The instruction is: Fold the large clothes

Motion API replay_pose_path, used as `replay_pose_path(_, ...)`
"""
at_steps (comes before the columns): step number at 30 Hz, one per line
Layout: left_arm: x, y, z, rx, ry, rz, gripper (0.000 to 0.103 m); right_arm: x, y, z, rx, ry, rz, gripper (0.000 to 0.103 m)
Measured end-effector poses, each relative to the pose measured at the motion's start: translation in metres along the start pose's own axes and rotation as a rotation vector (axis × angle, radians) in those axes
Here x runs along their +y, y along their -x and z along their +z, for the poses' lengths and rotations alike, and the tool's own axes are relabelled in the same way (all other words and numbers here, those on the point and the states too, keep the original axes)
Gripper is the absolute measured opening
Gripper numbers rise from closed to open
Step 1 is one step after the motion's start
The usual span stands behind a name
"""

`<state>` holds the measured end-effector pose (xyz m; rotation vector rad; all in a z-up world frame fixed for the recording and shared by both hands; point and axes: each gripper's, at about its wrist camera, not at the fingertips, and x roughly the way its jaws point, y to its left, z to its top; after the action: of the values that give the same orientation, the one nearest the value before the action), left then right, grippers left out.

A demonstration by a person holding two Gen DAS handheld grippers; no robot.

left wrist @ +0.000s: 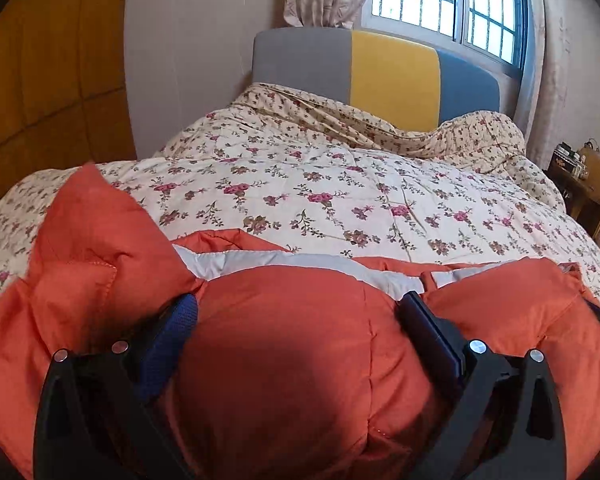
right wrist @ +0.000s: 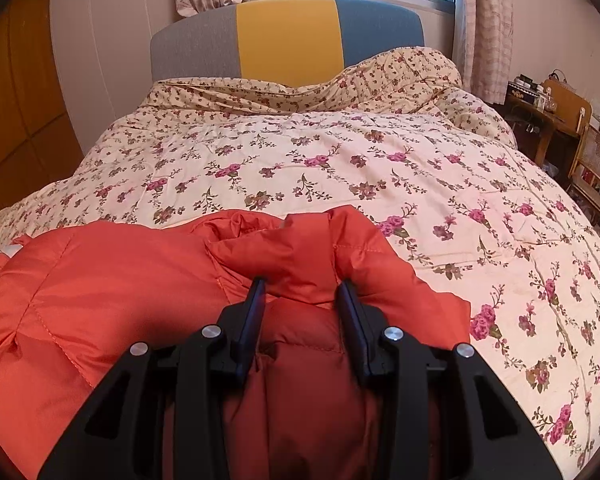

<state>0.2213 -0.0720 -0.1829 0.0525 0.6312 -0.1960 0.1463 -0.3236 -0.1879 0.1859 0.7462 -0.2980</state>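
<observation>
Left gripper was low over the jacket, pointing toward the headboard, fingers spread wide with a thick orange bulge of padding packed between them. Both blue pads pressed against the fabric, so it was clamped on a fat fold of the jacket. Right gripper pointed the same way, fingers closer together, gripping a puckered ridge of the jacket that bunched up over the fingertips.

Jacket lay at the near end of the bed, on the floral quilt. In the left view a grey lining strip ran across beyond the grip, and an orange flap stood up on the left. In the right view the jacket spread mostly left of the gripper, edge ending just right of it.

Quilt bunched in a ridge against the headboard, highest on the right. Window and curtains behind. Wooden wardrobe on the left. Desk and chair close beside the bed's right edge, cluttered on top.

Flat quilt lay open ahead of both grippers and to the right of the jacket, up to the bunched ridge.
</observation>
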Motion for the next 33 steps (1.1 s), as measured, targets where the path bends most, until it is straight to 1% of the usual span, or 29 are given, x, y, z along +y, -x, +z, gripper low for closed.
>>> replay_pose_path(2,-0.002,-0.003,-0.001,0.003,-0.005,0.005,0.1,0.004,0.002,0.005,0.03,0.031,-0.028,0.039)
replay_pose_path(3,-0.001,-0.004,-0.002,0.005,-0.005,0.007,0.1,0.007,0.009,0.012,0.043,0.033,-0.052,0.041)
replay_pose_path(4,0.0,-0.005,-0.002,0.009,-0.005,0.008,0.1,0.008,0.017,0.016,0.034,0.016,-0.046,0.044)
replay_pose_path(6,-0.001,-0.005,-0.002,0.015,-0.01,0.014,0.1,0.017,0.046,0.029,-0.037,-0.038,0.023,0.053)
replay_pose_path(8,-0.002,-0.006,-0.002,0.017,-0.015,0.019,0.1,0.04,0.062,0.038,-0.088,0.0,0.065,0.054)
replay_pose_path(9,-0.002,-0.006,-0.001,0.016,-0.015,0.021,0.1,0.052,0.064,0.041,-0.099,0.025,0.079,0.054)
replay_pose_path(10,-0.002,-0.006,-0.002,0.017,-0.016,0.023,0.1,0.068,0.06,0.044,-0.092,0.059,0.102,0.054)
replay_pose_path(11,-0.002,-0.005,-0.001,0.018,-0.017,0.023,0.1,0.082,0.052,0.045,-0.065,0.08,0.115,0.054)
replay_pose_path(13,-0.002,-0.005,-0.001,0.017,-0.017,0.023,0.1,0.1,0.032,0.043,-0.025,0.112,0.104,0.054)
replay_pose_path(15,-0.002,-0.004,-0.001,0.015,-0.016,0.022,0.1,0.111,0.011,0.031,-0.006,0.146,0.07,0.055)
replay_pose_path(19,-0.001,-0.003,-0.001,0.006,-0.009,0.014,0.1,0.106,-0.004,0.019,-0.031,0.123,0.072,0.055)
replay_pose_path(21,-0.002,-0.004,-0.001,0.005,-0.019,0.025,0.1,0.108,-0.009,0.015,-0.039,0.128,0.061,0.055)
replay_pose_path(27,-0.007,-0.006,-0.003,0.006,-0.037,0.049,0.1,0.107,-0.022,0.009,-0.026,0.123,0.062,0.055)
replay_pose_path(33,-0.011,-0.01,-0.005,0.012,-0.058,0.079,0.1,0.108,-0.025,0.008,-0.023,0.129,0.051,0.055)
